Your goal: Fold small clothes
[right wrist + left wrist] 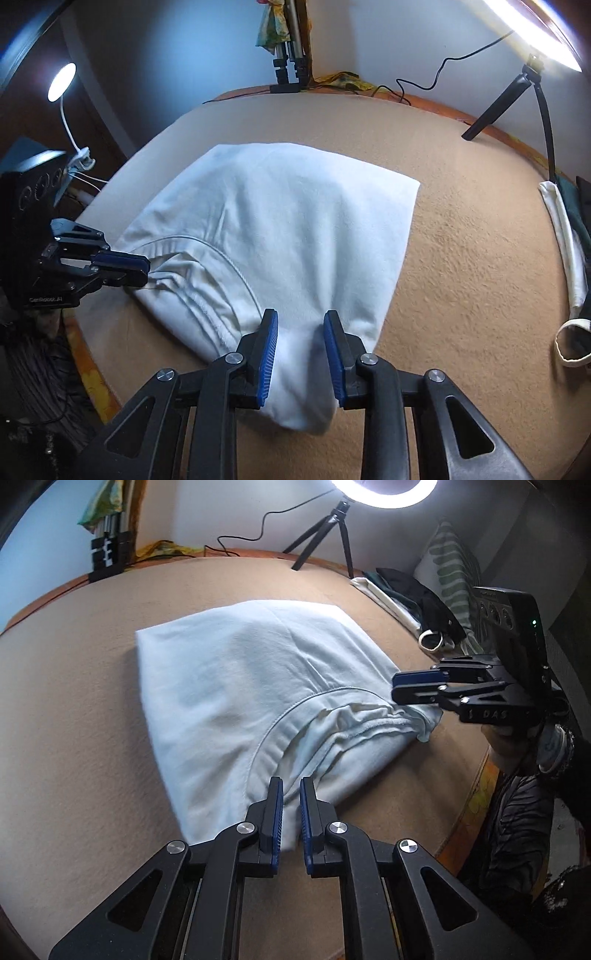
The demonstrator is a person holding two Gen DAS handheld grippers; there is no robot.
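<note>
Your left gripper [291, 812] is pinched on the shirt's [236, 686] near edge; the right gripper [300, 347] has a bunched corner between its jaws, grip unclear. Shirt's mid-bed [480, 258], bare blanket around. Tripod [325, 535] and lamp [61, 81] sit behind.

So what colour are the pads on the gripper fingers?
Blue, on black fingers; the right wrist view shows the pads best.

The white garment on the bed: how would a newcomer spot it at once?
Start from the tan bed cover that fills the view. At its centre lies the white garment, folded and broad. The clothes along the cover's edge are a narrow cream and dark heap.
</note>
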